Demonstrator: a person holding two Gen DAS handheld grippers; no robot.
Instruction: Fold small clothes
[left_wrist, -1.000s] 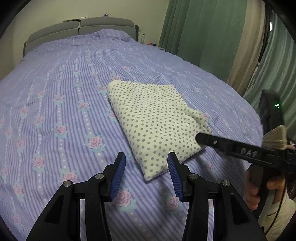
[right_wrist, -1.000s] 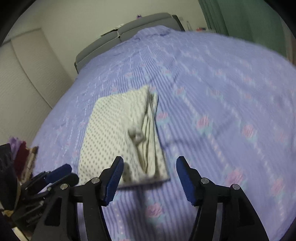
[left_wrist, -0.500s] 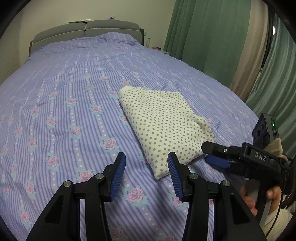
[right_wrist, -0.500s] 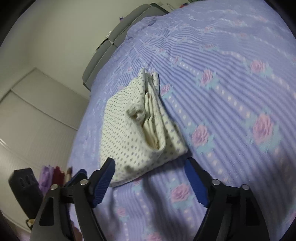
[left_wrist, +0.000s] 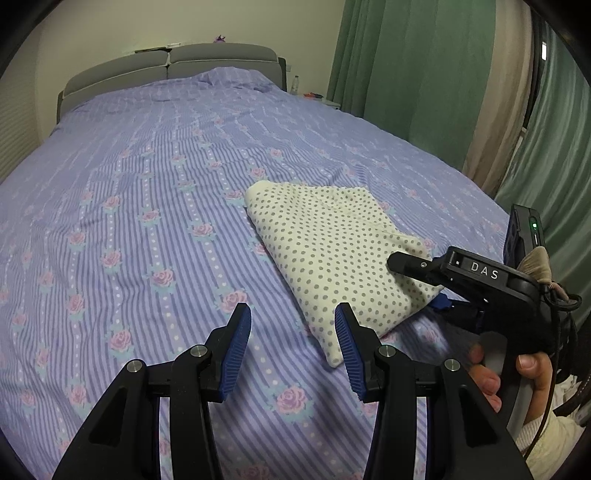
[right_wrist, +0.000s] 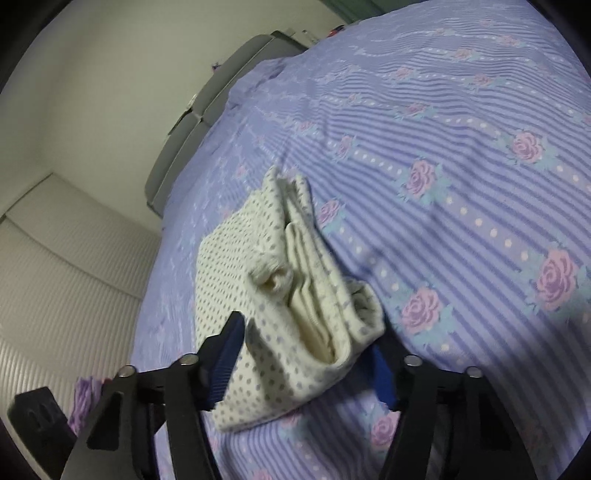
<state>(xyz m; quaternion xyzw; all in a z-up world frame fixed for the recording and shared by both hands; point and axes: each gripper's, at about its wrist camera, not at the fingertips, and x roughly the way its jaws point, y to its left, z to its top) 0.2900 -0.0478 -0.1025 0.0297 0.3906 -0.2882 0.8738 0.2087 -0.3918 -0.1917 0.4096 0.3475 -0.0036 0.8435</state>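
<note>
A folded polka-dot garment (left_wrist: 332, 254) is lying on the bed (left_wrist: 155, 206), over its striped, rose-patterned cover. The right claw (right_wrist: 308, 363) is straddling the garment's near corner, one finger above the fabric and one beneath, spread apart and not pinching it. The left claw (left_wrist: 293, 349) is hovering just beside the garment's near edge, fingers apart, holding nothing.

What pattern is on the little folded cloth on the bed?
The folded cloth is cream with small grey dots, clearest in the left wrist view.
</note>
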